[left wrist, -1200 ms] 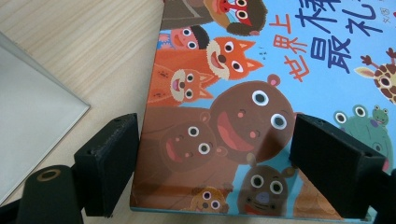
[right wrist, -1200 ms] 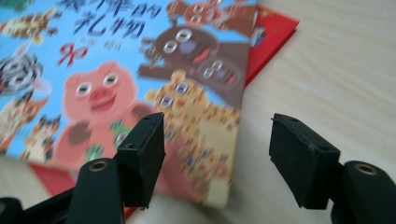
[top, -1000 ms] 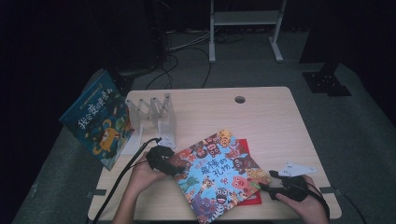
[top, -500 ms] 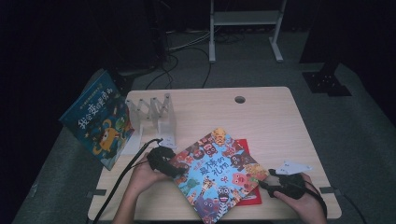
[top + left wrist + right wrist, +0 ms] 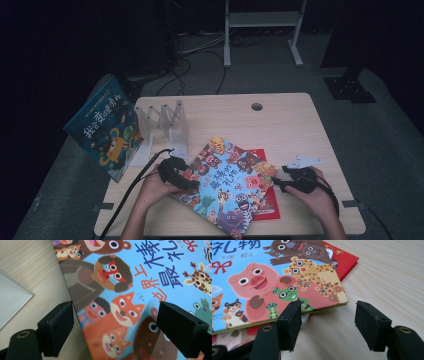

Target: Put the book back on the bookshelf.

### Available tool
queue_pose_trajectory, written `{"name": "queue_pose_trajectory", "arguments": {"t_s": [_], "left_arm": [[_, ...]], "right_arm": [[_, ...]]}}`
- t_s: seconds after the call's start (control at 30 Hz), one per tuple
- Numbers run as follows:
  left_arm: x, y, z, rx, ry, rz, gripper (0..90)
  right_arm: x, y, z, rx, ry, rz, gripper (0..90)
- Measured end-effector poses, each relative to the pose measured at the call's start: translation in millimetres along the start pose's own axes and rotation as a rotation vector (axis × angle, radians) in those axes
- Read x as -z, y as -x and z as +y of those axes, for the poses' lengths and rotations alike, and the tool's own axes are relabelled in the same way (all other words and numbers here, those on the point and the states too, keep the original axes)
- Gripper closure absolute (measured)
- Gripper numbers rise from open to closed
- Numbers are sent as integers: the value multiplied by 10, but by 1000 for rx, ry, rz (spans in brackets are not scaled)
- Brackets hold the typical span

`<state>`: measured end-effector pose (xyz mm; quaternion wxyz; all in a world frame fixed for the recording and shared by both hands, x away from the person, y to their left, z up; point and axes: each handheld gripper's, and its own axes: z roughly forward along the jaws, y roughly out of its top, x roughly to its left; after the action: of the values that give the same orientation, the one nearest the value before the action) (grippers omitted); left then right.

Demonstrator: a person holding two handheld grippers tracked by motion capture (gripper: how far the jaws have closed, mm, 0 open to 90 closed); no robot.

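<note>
Nearest you, your left gripper (image 5: 186, 184) sits at the left edge of the animal picture book (image 5: 227, 185), its jaws spread wide with one jaw off the book over the table (image 5: 280, 125) and the other over the cover; they hold nothing. Your right gripper (image 5: 278, 182) waits at the book's right corner, jaws also apart and empty: in the right gripper view one jaw is right against the book's edge and the other stands clear over bare wood. The animal picture book lies flat and askew on the front middle of the table, on top of a red book (image 5: 265, 205). Just beyond your right gripper lies a small white paper (image 5: 302, 161). Farther back on the left stands a clear book rack (image 5: 165, 122), and a blue picture book (image 5: 102, 127) leans at the table's left edge.
</note>
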<state>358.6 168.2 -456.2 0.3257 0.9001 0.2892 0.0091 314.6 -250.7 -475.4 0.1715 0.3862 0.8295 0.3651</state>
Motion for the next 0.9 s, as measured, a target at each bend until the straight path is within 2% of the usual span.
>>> {"name": "queue_pose_trajectory", "arguments": {"t_s": [0.1,0.23,0.37,0.57,0.7,0.8,0.9], "left_arm": [[-10,-20,-6,17,-9,-22,123],[-10,-17,-8,18,-9,-22,118],[-11,-17,-13,19,-6,-22,118],[-11,-17,-8,18,-9,-22,118],[-13,-17,-1,18,-12,-21,116],[-13,-18,2,16,-11,-18,114],[-11,-13,5,10,-8,-10,114]], "right_arm": [[-54,40,43,-4,5,-2,371],[-82,59,75,-1,5,-4,377],[-28,-1,46,8,21,21,375],[87,-187,-57,48,40,114,353],[138,-330,-113,93,53,181,339],[128,-424,-110,135,58,212,330],[89,-486,-87,155,56,234,321]]}}
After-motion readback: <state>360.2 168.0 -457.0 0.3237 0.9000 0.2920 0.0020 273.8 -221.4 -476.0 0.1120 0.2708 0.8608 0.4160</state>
